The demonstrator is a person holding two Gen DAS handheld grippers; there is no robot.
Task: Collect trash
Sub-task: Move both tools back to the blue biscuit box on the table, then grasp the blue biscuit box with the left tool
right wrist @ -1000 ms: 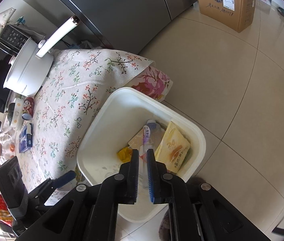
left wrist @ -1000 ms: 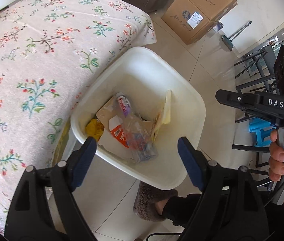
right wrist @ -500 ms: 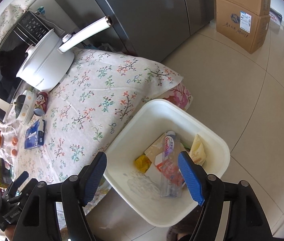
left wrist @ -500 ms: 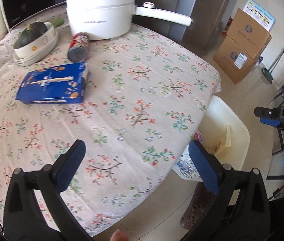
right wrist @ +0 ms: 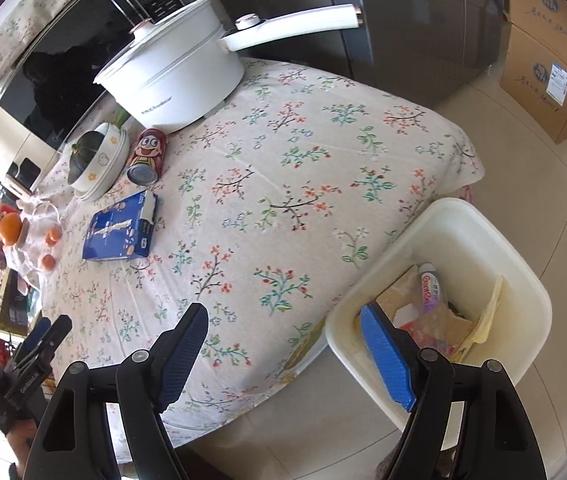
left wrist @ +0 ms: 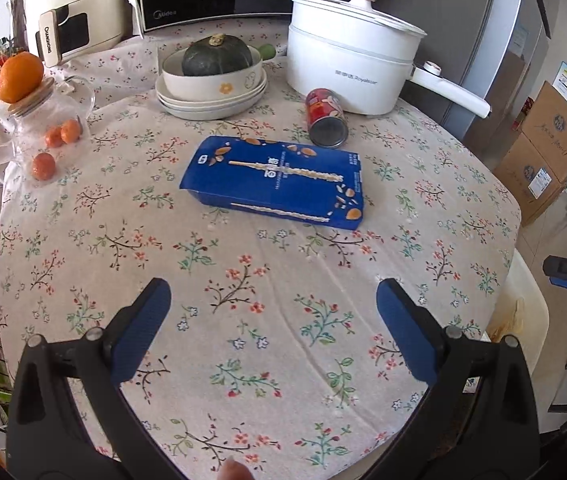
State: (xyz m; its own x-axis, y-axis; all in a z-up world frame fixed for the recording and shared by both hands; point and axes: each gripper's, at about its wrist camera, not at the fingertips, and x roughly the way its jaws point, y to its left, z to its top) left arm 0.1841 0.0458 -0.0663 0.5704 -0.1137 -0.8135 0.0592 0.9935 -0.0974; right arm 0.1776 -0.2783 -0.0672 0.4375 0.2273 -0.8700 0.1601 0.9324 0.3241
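You have a blue snack box [left wrist: 273,180] lying flat on the floral tablecloth, printed face up, near the middle of the table. Just beyond it a red drink can [left wrist: 325,117] lies on its side, its silver end turned toward you, close beside the white pot. Off the table's edge stands your white bin [right wrist: 479,240], open-topped on the floor, holding a small bottle [right wrist: 430,286], crumpled clear plastic, cardboard scraps and a yellowish wrapper leaning against its far wall
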